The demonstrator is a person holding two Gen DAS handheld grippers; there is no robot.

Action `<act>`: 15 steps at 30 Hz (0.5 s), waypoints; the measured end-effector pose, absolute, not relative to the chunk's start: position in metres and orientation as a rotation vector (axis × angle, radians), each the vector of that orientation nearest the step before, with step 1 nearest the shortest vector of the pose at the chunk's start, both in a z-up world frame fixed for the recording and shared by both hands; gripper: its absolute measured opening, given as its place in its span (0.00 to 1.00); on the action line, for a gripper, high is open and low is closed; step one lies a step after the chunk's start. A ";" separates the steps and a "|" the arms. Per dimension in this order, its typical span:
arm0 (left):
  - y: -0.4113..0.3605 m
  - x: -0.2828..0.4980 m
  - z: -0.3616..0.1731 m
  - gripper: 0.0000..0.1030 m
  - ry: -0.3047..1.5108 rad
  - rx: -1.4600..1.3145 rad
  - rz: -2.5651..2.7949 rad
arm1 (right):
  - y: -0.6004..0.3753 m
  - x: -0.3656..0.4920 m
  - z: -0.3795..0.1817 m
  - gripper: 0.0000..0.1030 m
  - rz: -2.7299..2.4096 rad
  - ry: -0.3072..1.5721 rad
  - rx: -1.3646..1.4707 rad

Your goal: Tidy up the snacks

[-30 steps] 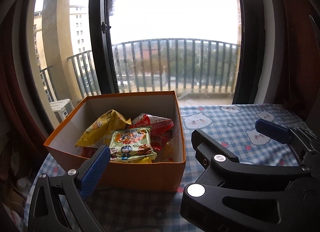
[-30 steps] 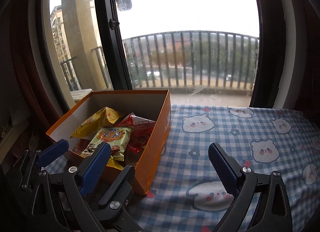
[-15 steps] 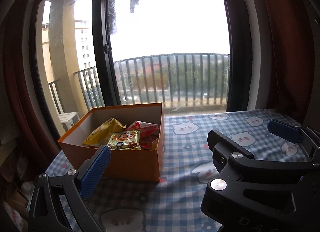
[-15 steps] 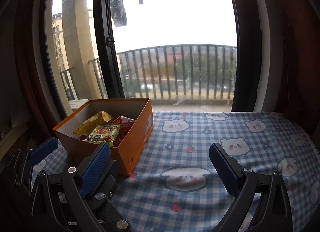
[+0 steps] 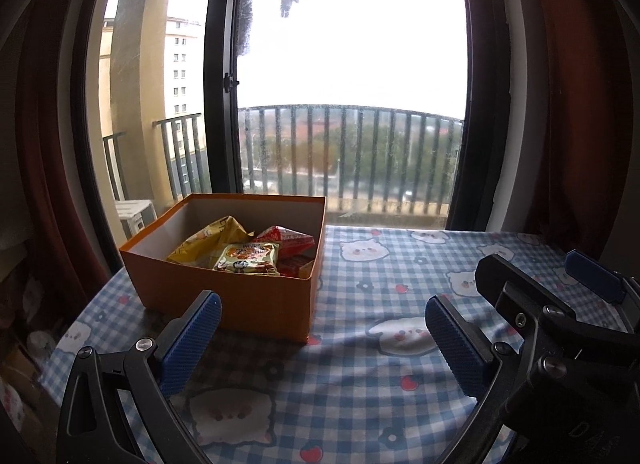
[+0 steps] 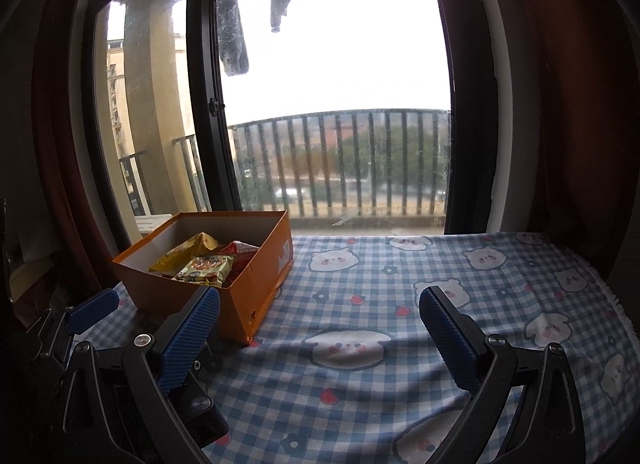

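Note:
An open orange box (image 5: 240, 304) (image 6: 256, 296) stands on the left of the table. Inside lie a yellow packet (image 5: 208, 242) (image 6: 186, 252), a pale green snack packet (image 5: 246, 258) (image 6: 206, 268) and a red packet (image 5: 286, 240) (image 6: 240, 250). My left gripper (image 5: 322, 340) is open and empty, hanging in front of the box's right corner. My right gripper (image 6: 320, 334) is open and empty too, to the right of the box over the cloth. The right gripper's blue pad (image 5: 592, 280) shows at the right edge of the left wrist view, the left one's pad (image 6: 92, 310) at the left of the right wrist view.
A blue-and-white checked cloth with bear prints (image 5: 380, 384) (image 6: 400, 284) covers the table. Behind it is a large window with a black frame (image 5: 220, 83) and a balcony railing (image 6: 340, 159). Dark red curtains (image 5: 580, 103) hang at both sides. Clutter lies below the table's left edge.
Both grippers have pulled back and up from the box, which now looks smaller and farther. The packets in it have not moved. Both grippers stay open.

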State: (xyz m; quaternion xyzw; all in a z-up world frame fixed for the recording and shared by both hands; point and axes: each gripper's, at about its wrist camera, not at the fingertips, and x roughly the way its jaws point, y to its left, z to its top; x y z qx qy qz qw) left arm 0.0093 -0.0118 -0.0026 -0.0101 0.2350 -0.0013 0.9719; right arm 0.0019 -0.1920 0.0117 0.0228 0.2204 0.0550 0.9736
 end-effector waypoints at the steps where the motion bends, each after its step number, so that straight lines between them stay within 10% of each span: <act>1: -0.012 0.008 -0.003 0.99 0.473 -0.022 0.000 | -0.193 0.002 0.012 0.99 0.105 0.443 0.044; 15: -0.005 0.005 0.000 0.99 0.456 -0.028 0.014 | -0.209 0.004 0.011 0.99 0.082 0.448 0.083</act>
